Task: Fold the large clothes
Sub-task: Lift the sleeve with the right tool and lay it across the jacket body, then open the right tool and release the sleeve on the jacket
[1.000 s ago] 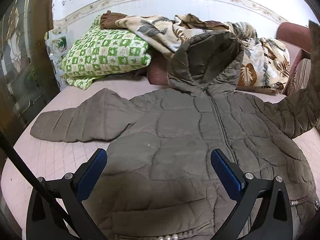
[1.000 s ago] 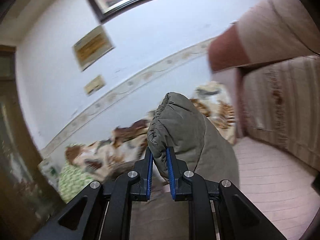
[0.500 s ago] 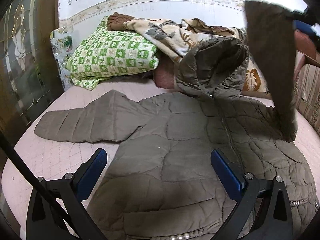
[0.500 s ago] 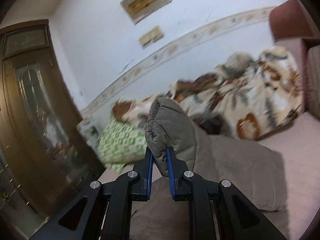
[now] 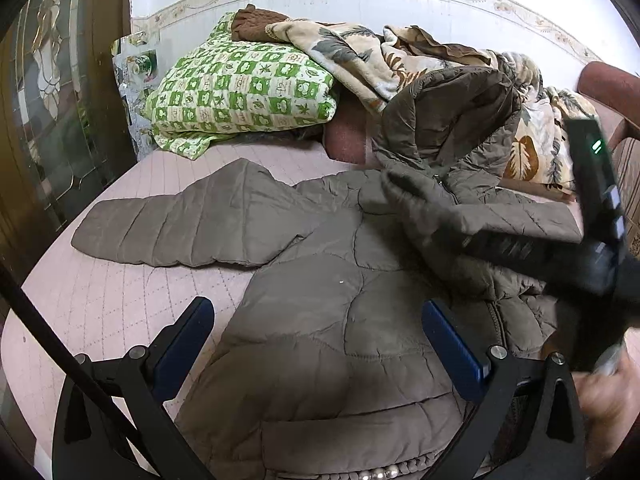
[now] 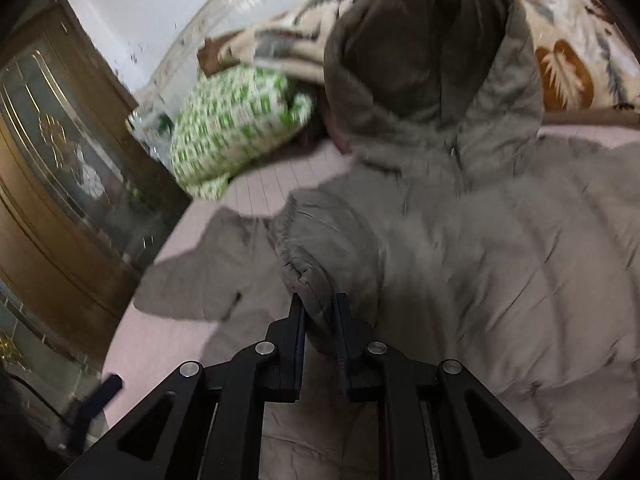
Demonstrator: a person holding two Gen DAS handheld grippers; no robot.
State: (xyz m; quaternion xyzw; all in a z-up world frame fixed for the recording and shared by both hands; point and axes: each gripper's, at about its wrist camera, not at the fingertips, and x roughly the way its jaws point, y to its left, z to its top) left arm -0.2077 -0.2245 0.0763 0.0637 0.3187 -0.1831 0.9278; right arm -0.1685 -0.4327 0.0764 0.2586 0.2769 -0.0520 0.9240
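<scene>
An olive-grey hooded puffer jacket point(image 5: 340, 320) lies front up on the pink quilted bed point(image 5: 100, 300), its hood point(image 5: 452, 120) propped against the bedding. One sleeve point(image 5: 180, 224) is spread out flat to the left. My left gripper point(image 5: 316, 320) is open above the jacket's lower front, with nothing between its fingers. My right gripper point(image 6: 320, 312) is shut on the cuff of the other sleeve point(image 6: 308, 248). It holds that sleeve low across the jacket's chest. In the left wrist view that gripper point(image 5: 520, 248) is a blurred black shape coming in from the right.
A green checked pillow point(image 5: 240, 88) and a leaf-patterned blanket point(image 5: 360, 52) are heaped at the head of the bed. A wooden door with glass panes point(image 5: 48, 100) stands on the left. A reddish padded arm point(image 5: 608, 84) rises at the right. The person's hand point(image 5: 608, 400) is at the lower right.
My right gripper swung the held sleeve from high on the right down and leftwards, over the jacket's chest. The left gripper stayed where it was, open.
</scene>
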